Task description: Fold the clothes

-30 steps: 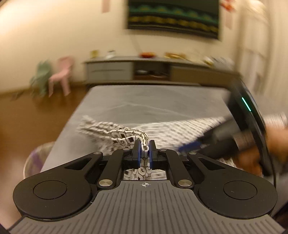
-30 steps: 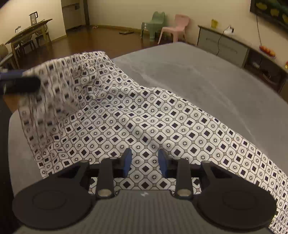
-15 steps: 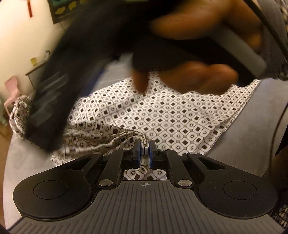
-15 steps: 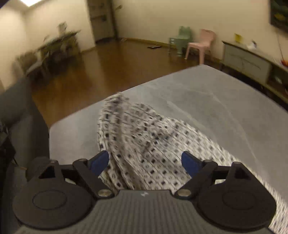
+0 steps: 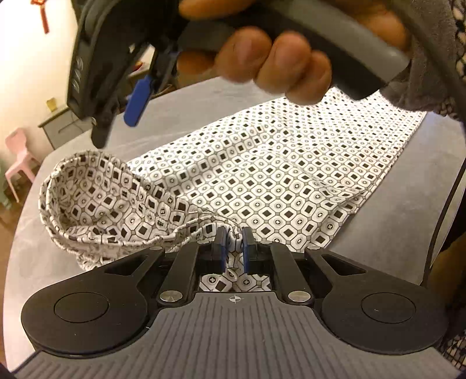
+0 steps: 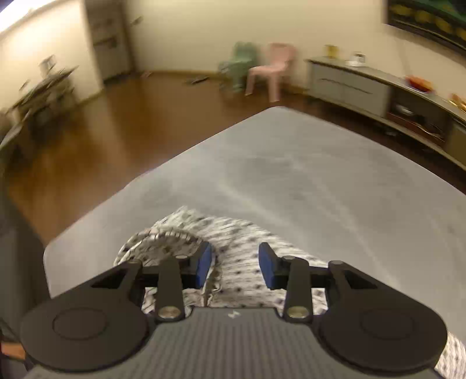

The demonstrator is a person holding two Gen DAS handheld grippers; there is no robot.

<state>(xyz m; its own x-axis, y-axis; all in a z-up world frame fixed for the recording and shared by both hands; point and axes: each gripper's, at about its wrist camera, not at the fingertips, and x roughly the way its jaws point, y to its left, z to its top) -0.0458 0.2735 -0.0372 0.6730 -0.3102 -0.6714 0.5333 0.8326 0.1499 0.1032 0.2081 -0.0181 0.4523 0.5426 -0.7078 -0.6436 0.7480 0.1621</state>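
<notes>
Room: wood floor, pale walls; grey padded surface (image 6: 335,180) fills the foreground in both views.
Background, right wrist view only: pink chair (image 6: 269,68), green chair (image 6: 237,65), long low cabinet (image 6: 364,84), dark wall hanging (image 6: 428,17) at upper right.
Garment: white patterned cloth (image 5: 262,177) lies spread on the grey surface, its near-left edge gathered into an open ruffled loop.
Left gripper (image 5: 232,245): blue pads closed on a bunched fold of the cloth edge, fabric showing between and behind them.
Right gripper (image 6: 234,263): jaws apart, holding nothing, hovering over the ruffled end of the cloth; fabric blurred here.
Left wrist view only: the right gripper from outside, at upper left above the cloth, gripped by the person's hand (image 5: 276,58).
</notes>
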